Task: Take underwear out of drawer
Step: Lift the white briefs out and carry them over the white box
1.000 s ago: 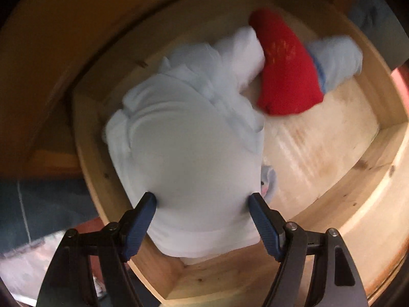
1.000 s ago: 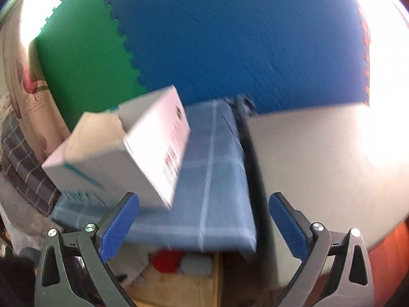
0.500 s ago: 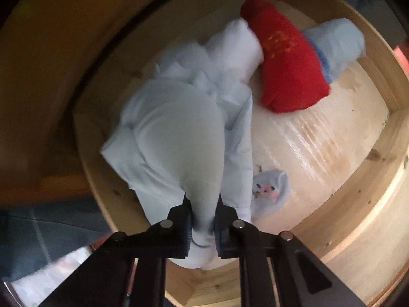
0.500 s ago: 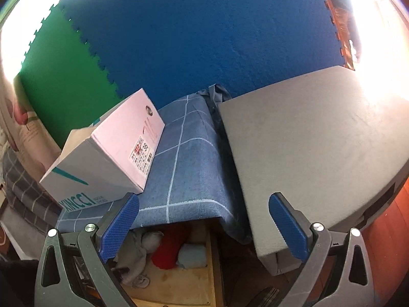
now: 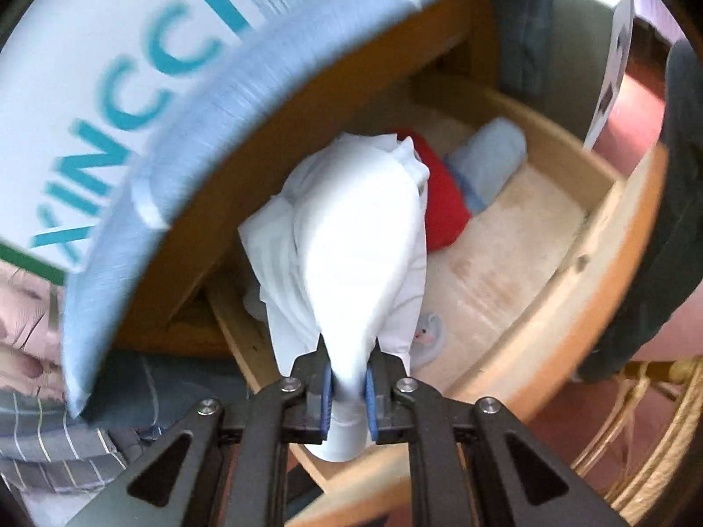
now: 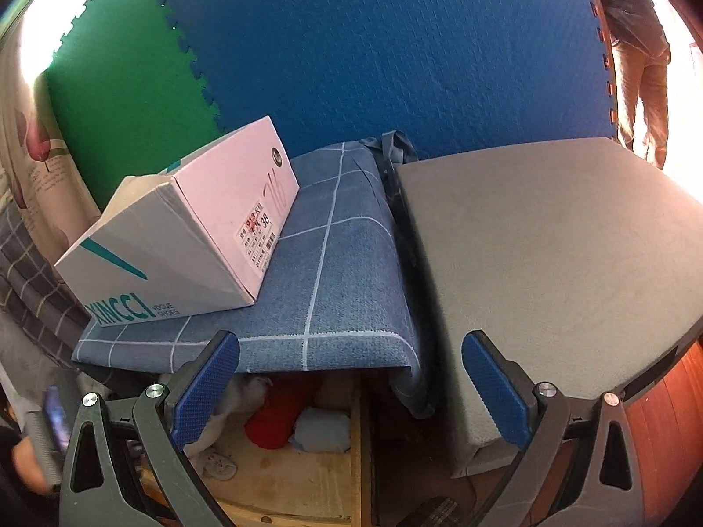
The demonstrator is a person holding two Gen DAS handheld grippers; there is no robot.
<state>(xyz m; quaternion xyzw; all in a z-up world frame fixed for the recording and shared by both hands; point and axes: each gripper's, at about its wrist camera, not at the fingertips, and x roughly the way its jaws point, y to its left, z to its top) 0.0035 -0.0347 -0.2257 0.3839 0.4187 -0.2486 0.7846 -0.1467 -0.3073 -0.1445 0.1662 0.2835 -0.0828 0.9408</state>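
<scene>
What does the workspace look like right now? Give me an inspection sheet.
Surface: wooden drawer pulled open, bare floor showing.
Job's things: white underwear bunched, hanging from the left gripper above the drawer.
Clutter: red garment, pale blue roll and small printed sock in the drawer; shoe box on the blue checked cloth above.
Grippers: left gripper shut on the underwear; right gripper open, empty.
Cables: nothing seen.
Surroundings: blue and green foam mats, grey pad, a person's legs at far right.
</scene>
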